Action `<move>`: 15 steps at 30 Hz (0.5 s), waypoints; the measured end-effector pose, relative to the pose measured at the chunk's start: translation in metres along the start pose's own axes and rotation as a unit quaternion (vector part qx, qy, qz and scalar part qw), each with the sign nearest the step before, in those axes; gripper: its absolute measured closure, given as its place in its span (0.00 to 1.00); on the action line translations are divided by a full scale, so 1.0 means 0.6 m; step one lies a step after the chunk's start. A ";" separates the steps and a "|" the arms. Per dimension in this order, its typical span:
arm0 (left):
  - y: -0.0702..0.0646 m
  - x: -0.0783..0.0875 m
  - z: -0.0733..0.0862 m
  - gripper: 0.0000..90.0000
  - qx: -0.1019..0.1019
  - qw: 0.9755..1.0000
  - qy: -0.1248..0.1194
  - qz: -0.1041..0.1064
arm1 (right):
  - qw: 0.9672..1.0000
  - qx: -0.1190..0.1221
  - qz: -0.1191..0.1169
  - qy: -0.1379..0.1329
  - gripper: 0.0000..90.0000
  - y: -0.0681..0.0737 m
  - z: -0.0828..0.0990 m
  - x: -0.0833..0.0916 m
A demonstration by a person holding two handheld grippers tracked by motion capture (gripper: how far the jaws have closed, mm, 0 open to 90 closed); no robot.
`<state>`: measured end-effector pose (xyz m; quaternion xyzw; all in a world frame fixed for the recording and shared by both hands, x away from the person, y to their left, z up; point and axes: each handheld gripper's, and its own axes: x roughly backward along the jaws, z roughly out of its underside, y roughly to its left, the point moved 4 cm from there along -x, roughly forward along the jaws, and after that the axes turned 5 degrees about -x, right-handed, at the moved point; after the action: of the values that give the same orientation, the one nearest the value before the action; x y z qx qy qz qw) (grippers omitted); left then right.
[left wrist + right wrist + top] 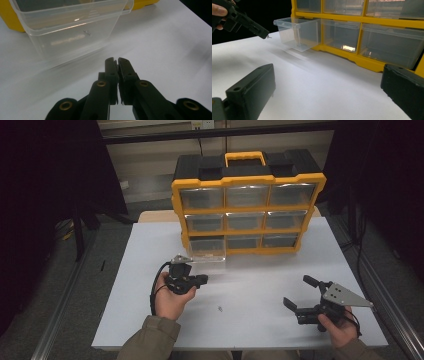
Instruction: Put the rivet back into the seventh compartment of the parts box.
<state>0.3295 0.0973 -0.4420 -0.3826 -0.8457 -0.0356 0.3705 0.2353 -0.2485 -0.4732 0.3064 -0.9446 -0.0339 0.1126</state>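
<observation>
Our right gripper [299,306] waits released while our left gripper [267,36], clenched on a tiny metal screw [269,37], nears the pulled-out clear plastic drawer [298,32]; dropping it in remains.

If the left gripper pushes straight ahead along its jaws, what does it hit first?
Most likely the pulled-out clear drawer of the yellow organizer; the left gripper, jaws shut, aims at its front wall, though the gap is hard to judge.

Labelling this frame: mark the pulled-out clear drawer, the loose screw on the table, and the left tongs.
pulled-out clear drawer [298,32], right gripper view, its clear front wall.
loose screw [219,309], high view, its middle, on the white table.
left tongs [117,60], left gripper view, midway between the closed fingertips.
</observation>
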 end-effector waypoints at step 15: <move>0.007 0.010 -0.024 0.96 0.010 1.000 -0.004 -0.009 | 1.000 0.003 -0.001 0.001 0.00 -0.001 0.001 0.000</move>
<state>0.3384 0.0990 -0.4283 -0.3713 -0.8509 -0.0293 0.3704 0.2358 -0.2488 -0.4738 0.3076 -0.9443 -0.0305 0.1127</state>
